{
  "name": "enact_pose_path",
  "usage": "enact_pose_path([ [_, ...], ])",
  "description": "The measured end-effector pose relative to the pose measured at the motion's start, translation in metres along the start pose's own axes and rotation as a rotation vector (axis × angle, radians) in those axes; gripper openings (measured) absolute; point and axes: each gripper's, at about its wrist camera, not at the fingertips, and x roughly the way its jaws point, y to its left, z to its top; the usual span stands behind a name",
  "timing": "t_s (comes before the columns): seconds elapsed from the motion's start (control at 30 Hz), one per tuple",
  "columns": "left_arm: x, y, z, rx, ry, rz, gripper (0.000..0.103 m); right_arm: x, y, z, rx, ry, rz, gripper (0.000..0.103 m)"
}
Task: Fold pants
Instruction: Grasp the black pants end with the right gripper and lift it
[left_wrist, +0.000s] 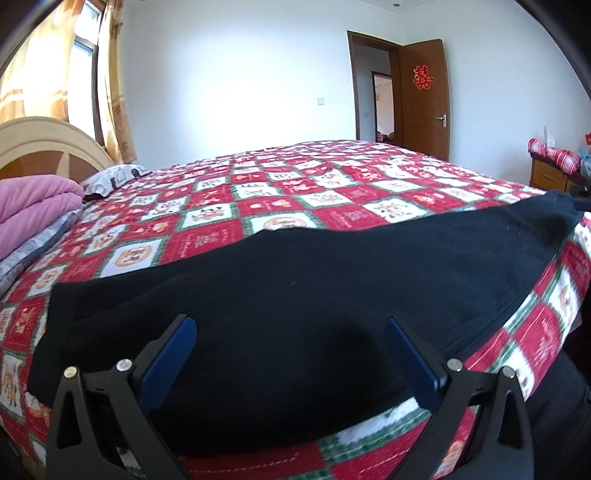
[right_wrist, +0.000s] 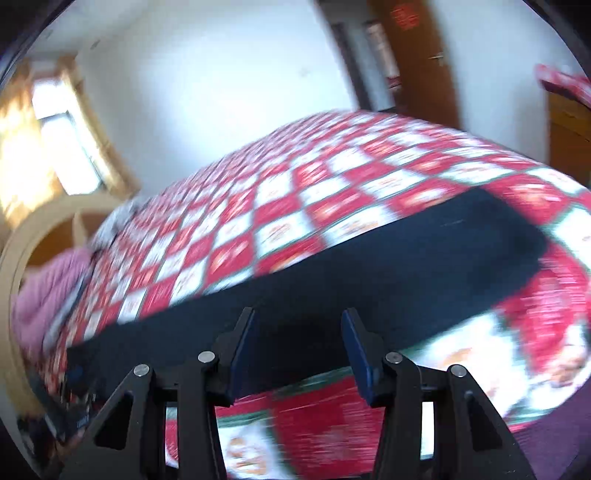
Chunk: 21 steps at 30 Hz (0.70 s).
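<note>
Quilted bed (left_wrist: 280, 192), pants (left_wrist: 295, 280) beneath open tools

Bearing a red-and-white patchwork quilt (left_wrist: 332, 192); lying directly on it: black pants (left_wrist: 295, 295) along the near edge, pink folded blanket (left_wrist: 33, 206) by the headboard.

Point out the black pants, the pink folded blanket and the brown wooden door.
black pants (left_wrist: 295, 280), left wrist view, middle of the fabric
pink folded blanket (left_wrist: 33, 206), left wrist view, top fold
brown wooden door (left_wrist: 424, 107), left wrist view, door panel

Matt black cloth pants (left_wrist: 295, 273) on seemingly quilted cotton bedspread (left_wrist: 258, 192)
</note>
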Motion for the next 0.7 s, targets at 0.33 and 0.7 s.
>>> enact_pose_path([
  [0.33,0.030,0.002,0.019,-0.085,0.076,-0.001,0.103,-0.031,-0.094,0.017,0.247,-0.138,-0.172,0.049],
  [0.7,0.042,0.002,0.005,-0.095,0.091,0.017,0.103,-0.010,-0.108,0.011,0.300,-0.156,-0.147,0.049],
])
